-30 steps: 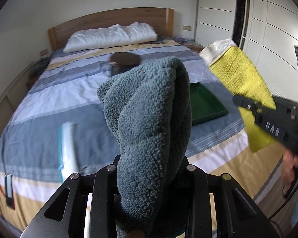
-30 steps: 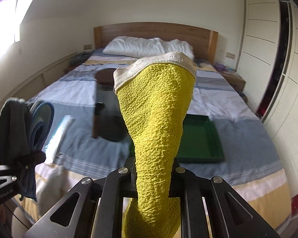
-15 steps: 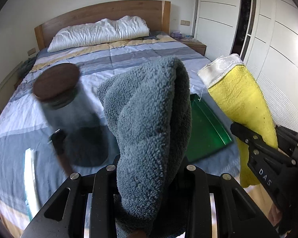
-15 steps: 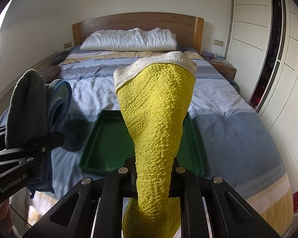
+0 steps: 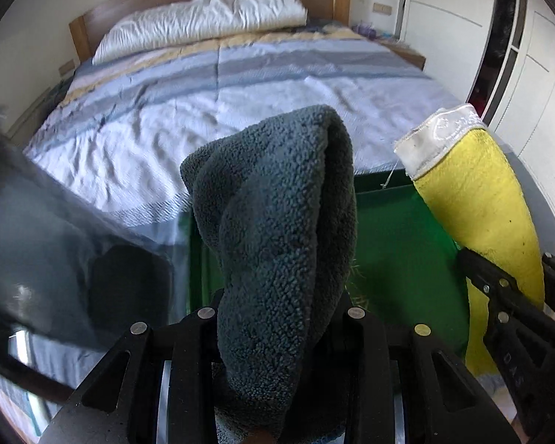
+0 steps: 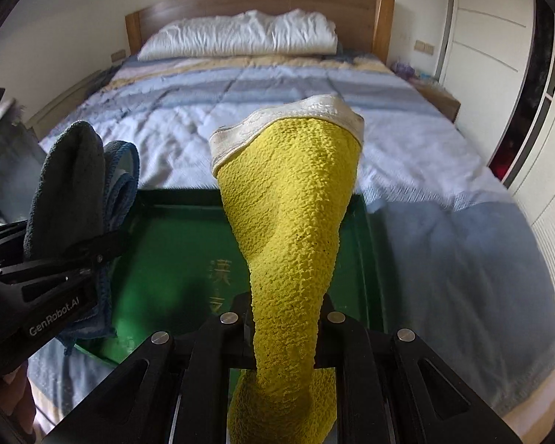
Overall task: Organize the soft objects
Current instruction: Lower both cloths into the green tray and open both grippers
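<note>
One grey cloth point(image 5: 277, 222) in left jaws, one yellow cloth point(image 6: 292, 229) in right, above one green tray point(image 6: 174, 244).

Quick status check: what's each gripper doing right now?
Left gripper: shut on the grey-blue fleece cloth.
Right gripper: shut on the yellow cloth.

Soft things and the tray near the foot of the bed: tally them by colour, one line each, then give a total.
Grey-blue: 1, fleecy cloth in left gripper
Yellow: 1, textured cloth in right gripper
Green: 1, tray
White: 1, pillow
Total: 4
</note>
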